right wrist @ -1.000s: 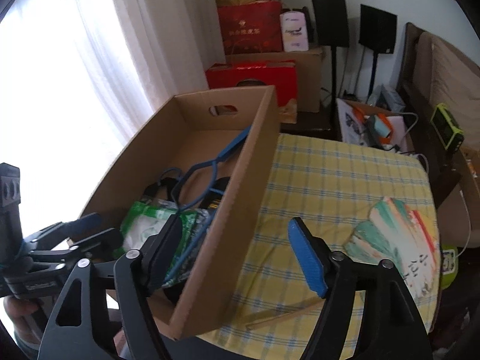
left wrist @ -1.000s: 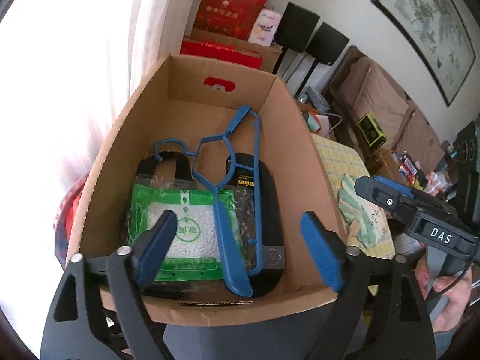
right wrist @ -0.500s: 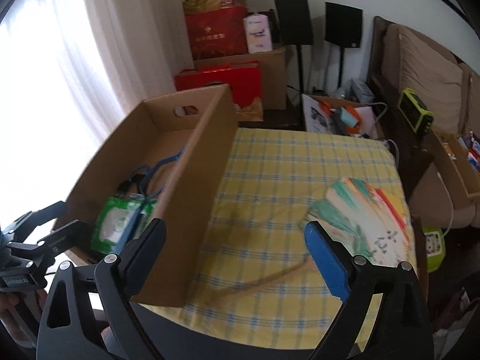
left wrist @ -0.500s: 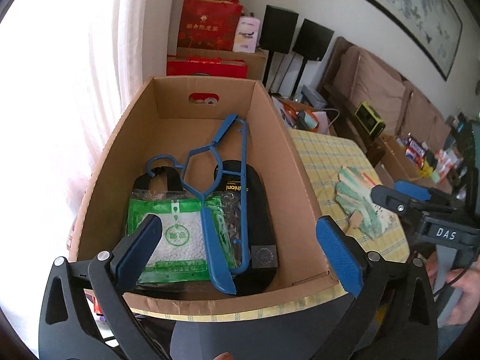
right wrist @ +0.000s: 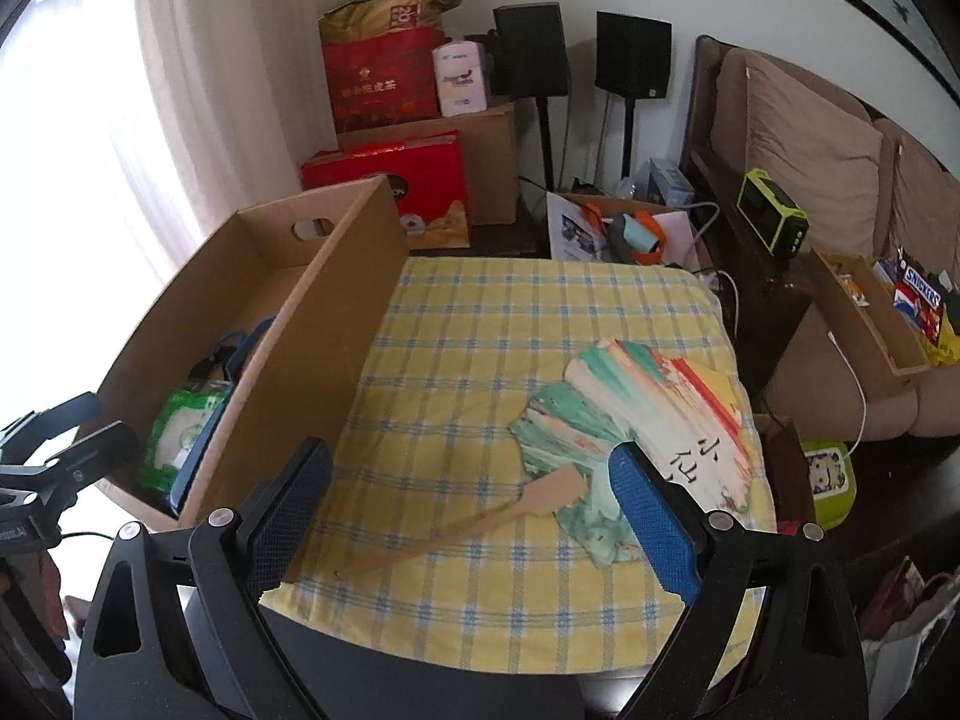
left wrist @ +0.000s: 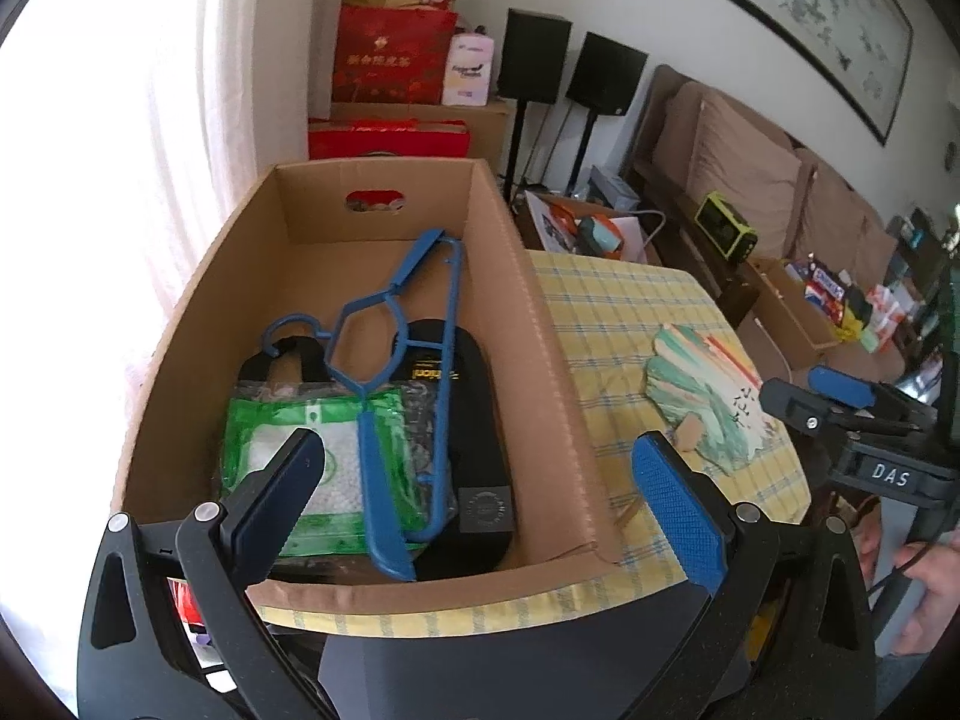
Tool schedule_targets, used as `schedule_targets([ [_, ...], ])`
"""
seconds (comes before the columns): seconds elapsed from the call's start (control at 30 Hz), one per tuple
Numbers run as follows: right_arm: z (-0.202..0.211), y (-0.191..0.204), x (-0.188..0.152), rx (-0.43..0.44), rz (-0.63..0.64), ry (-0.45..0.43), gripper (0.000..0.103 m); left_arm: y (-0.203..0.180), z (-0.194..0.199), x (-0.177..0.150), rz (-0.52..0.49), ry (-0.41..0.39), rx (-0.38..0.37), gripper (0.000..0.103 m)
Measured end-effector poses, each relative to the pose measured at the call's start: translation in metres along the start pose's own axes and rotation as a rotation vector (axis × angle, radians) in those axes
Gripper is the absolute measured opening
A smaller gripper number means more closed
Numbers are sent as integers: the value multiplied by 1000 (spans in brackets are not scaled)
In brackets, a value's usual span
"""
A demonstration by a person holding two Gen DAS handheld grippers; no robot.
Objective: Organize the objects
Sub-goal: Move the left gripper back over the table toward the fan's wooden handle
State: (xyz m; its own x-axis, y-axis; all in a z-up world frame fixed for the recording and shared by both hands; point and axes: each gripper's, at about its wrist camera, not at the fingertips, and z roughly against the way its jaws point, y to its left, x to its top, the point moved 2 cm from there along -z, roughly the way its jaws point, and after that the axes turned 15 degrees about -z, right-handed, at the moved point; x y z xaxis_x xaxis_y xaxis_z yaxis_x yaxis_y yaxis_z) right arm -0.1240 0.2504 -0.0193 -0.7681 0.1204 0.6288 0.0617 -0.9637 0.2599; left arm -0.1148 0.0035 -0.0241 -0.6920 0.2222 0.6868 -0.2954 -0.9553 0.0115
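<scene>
Yellow checked tablecloth (right wrist: 480, 324) up front, cardboard box (right wrist: 336, 324) at nine o'clock holding blue hanger (left wrist: 414, 324), green sachet (left wrist: 312, 420), black pouch (left wrist: 474, 414). Painted fan (right wrist: 648, 414) lying flat at two o'clock. Left gripper (left wrist: 480, 468) and right gripper (right wrist: 474, 516) both spread wide, empty. Risk: thin wooden handle (right wrist: 456, 531) skidding on cloth, slipping the pinch.
</scene>
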Motion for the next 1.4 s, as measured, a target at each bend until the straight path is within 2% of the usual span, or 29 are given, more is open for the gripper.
schedule_targets([
  [0.23,0,-34,-5,-20,-53,10,95,-33,-1,-1,-48,-23,-55,103],
  [0.63,3,-111,-16,-67,-197,14,95,-111,-19,-11,-233,0,-125,102],
  [0.9,4,-133,-24,-52,-251,18,95,-147,-36,-11,-351,16,-158,102],
  [1.03,12,-152,-27,-14,-330,1,95,-163,-45,-10,-400,28,-188,102],
  [1.27,17,-177,-30,-20,-392,-2,95,-187,-75,-14,-475,77,-170,101],
  [1.33,16,-184,-32,-30,-408,-1,95,-191,-81,-15,-498,87,-157,94],
  [1.4,15,-190,-33,-34,-421,1,95,-194,-86,-15,-513,90,-147,94],
])
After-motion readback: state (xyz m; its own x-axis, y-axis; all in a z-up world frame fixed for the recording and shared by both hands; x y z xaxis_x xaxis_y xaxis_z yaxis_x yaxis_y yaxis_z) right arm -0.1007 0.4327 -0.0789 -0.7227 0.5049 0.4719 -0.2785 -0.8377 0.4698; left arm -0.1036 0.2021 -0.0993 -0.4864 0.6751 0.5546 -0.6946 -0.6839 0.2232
